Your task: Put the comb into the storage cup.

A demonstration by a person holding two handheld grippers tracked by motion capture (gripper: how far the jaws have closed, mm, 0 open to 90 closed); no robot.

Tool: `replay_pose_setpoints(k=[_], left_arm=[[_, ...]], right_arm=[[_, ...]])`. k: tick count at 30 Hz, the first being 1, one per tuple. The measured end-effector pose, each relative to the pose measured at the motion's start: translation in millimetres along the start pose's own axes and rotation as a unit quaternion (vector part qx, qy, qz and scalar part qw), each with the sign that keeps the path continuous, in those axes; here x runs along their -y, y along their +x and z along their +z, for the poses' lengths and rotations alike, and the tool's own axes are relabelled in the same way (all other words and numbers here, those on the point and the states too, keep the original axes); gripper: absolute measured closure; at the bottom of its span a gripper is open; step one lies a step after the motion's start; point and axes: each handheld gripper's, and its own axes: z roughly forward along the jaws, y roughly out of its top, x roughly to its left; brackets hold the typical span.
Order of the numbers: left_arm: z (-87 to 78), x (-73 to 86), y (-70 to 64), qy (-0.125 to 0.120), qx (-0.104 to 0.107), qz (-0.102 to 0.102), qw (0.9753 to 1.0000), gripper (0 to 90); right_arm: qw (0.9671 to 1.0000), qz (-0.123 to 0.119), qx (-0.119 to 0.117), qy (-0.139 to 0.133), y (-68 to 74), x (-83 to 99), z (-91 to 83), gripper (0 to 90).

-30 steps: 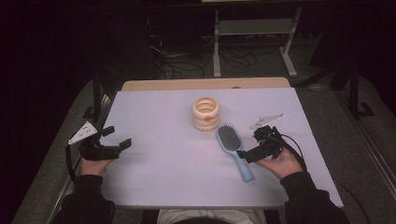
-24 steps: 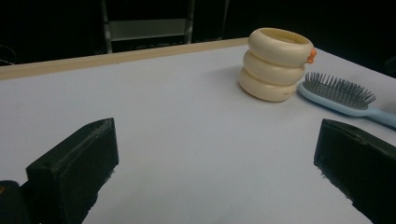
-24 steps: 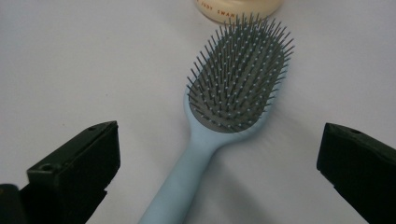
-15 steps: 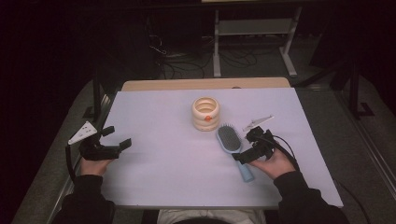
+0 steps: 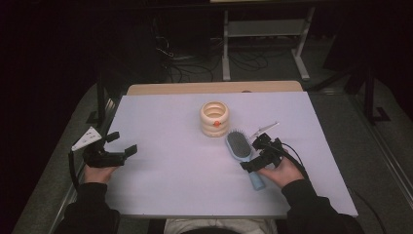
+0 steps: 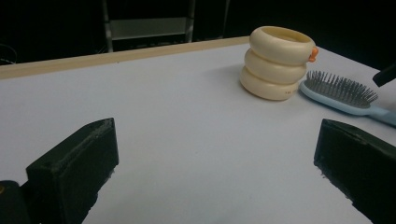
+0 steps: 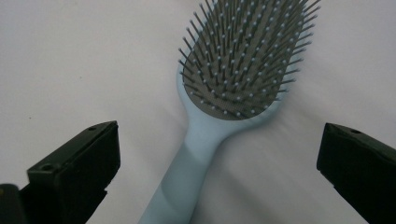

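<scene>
A light blue hairbrush point(image 5: 237, 146) lies bristles up on the white table point(image 5: 165, 185), right of centre, its handle pointing toward the near edge. My right gripper point(image 5: 253, 154) is open, its jaws on either side of the handle. In the right gripper view the hairbrush point(image 7: 233, 79) lies between the wide-apart jaws of my right gripper point(image 7: 217, 172), apart from both. A cream ringed holder point(image 5: 215, 118) with an orange knob stands just behind the brush head. My left gripper point(image 5: 122, 144) rests open at the table's left edge, holding nothing. Ahead of my left gripper point(image 6: 215, 177) stand the holder point(image 6: 278, 63) and the brush point(image 6: 341, 91).
A wooden strip point(image 5: 214, 87) runs along the table's far edge. Beyond it stand a metal shelf frame point(image 5: 263, 29) and cables point(image 5: 180, 66) on the dark floor. The person's sleeves come in at the bottom corners.
My right gripper has moved left from beside the brush and now straddles its handle. The left gripper, the brush and the holder have stayed put.
</scene>
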Motion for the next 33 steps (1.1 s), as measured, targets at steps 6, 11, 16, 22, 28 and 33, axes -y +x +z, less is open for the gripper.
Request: replay_pose_setpoints(k=[6, 11, 16, 22, 28, 33], left_arm=[[1.0, 0.3, -0.2, 0.003, 0.000, 0.000, 1.0000, 0.0], [1.6, 0.5, -0.1, 0.004, 0.001, 0.000, 1.0000, 0.0], [1.7, 0.6, 0.5, 0.008, -0.001, 0.000, 1.0000, 0.0], [1.8, 0.7, 0.5, 0.008, -0.002, 0.000, 1.0000, 0.0], [2.9, 1.0, 0.9, 0.013, 0.000, -0.001, 0.9999, 0.0], [2.8, 1.0, 0.8, 0.012, -0.001, -0.001, 0.9999, 0.0]], right_arm=[[0.9997, 0.011, -0.007, 0.021, -0.3, 0.3, 6.1, 5.8], [0.9991, 0.024, -0.003, 0.034, -1.1, 0.0, 11.0, 13.6], [0.9989, 0.033, 0.003, 0.034, 1.8, -1.5, 13.4, 22.1], [0.9982, 0.047, 0.011, 0.037, 2.8, -2.0, 14.1, 29.9], [0.9973, 0.057, 0.009, 0.046, 4.7, -2.2, 15.5, 37.4], [0.9959, 0.067, 0.020, 0.058, 8.8, -3.7, 18.9, 42.7]])
